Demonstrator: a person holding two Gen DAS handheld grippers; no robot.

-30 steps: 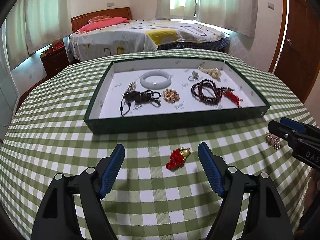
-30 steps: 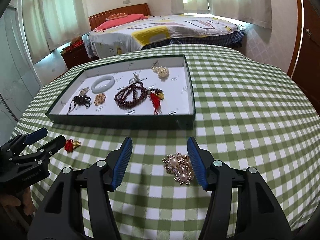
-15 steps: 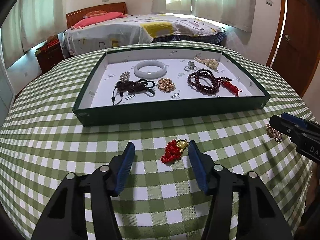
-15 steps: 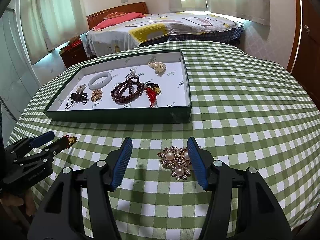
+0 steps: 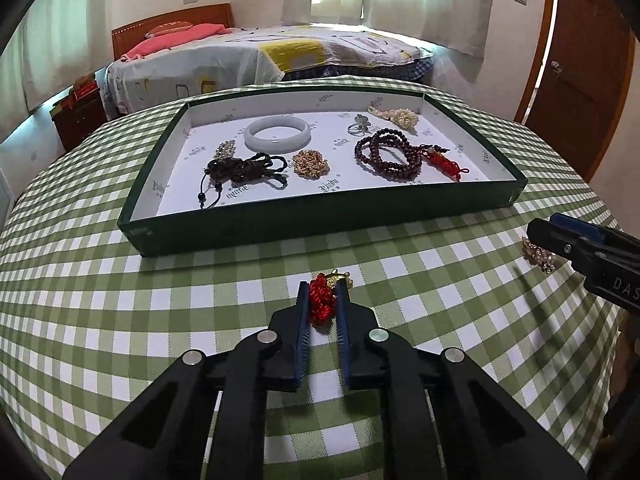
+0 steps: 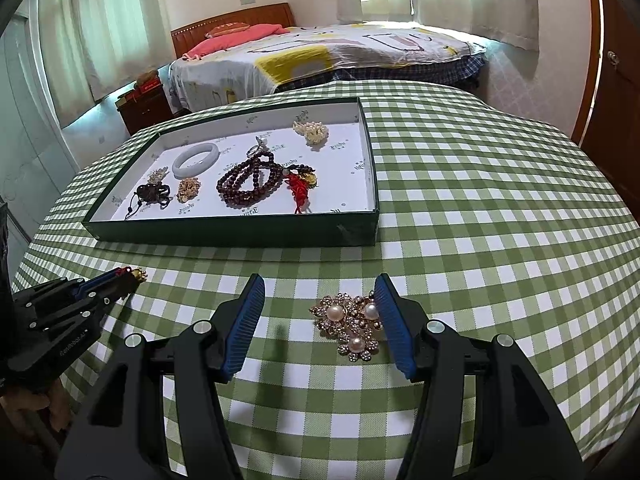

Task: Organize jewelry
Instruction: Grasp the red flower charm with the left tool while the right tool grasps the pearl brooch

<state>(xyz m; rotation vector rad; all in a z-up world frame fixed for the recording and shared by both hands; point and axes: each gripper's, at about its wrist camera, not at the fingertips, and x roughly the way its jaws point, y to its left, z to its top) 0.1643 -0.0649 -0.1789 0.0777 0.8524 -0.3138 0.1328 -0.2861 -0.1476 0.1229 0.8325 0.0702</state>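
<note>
My left gripper (image 5: 323, 289) is shut on a red knotted charm with a gold bead (image 5: 322, 300) on the green checked tablecloth, in front of the green jewelry tray (image 5: 320, 222). It also shows in the right wrist view (image 6: 134, 276). My right gripper (image 6: 320, 294) is open around a gold brooch with three pearls (image 6: 352, 326), which lies near its right finger (image 6: 394, 328). The tray holds a white bangle (image 5: 277, 134), a dark bead necklace with a red tassel (image 5: 394, 154), a black cord bracelet (image 5: 244, 170) and other small pieces.
The round table drops away at its edges close behind both grippers. A bed (image 5: 260, 56) stands beyond the table, a wooden door (image 5: 580, 80) at the right, a nightstand (image 5: 80, 116) at the left.
My left gripper has moved forward and closed on the red charm. My right gripper has moved forward so the pearl brooch lies between its open fingers.
</note>
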